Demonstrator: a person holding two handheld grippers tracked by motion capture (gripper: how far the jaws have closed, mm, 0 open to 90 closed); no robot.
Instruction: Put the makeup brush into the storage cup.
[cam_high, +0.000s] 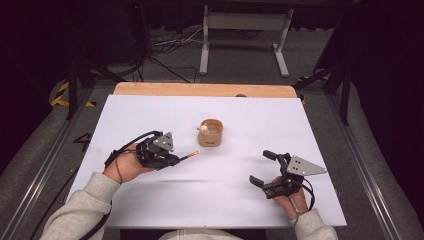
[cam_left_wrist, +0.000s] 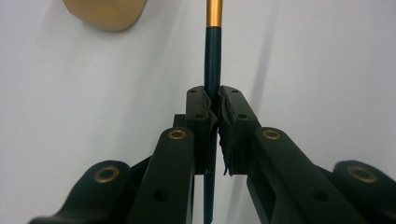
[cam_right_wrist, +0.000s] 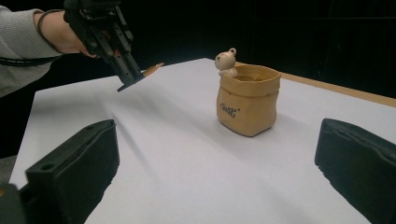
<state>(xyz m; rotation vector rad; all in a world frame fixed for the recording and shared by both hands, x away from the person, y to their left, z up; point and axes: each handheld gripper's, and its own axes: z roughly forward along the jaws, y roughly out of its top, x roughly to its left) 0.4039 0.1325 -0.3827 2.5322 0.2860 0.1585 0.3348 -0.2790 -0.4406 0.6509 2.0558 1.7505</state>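
A tan bag-shaped cup with a small bear figure on its rim stands in the middle of the white table cover. To its left, my left gripper is shut on a thin dark pen whose gold end points toward the cup. In the left gripper view the pads pinch the pen mid-shaft, above the cover, with the cup at the upper left. My right gripper rests open at the lower right, its jaws wide apart with nothing between them, facing the cup and the left gripper.
A wooden table edge runs along the far side of the cover. Beyond it lie a metal stand and cables on the floor. Metal rails flank the table.
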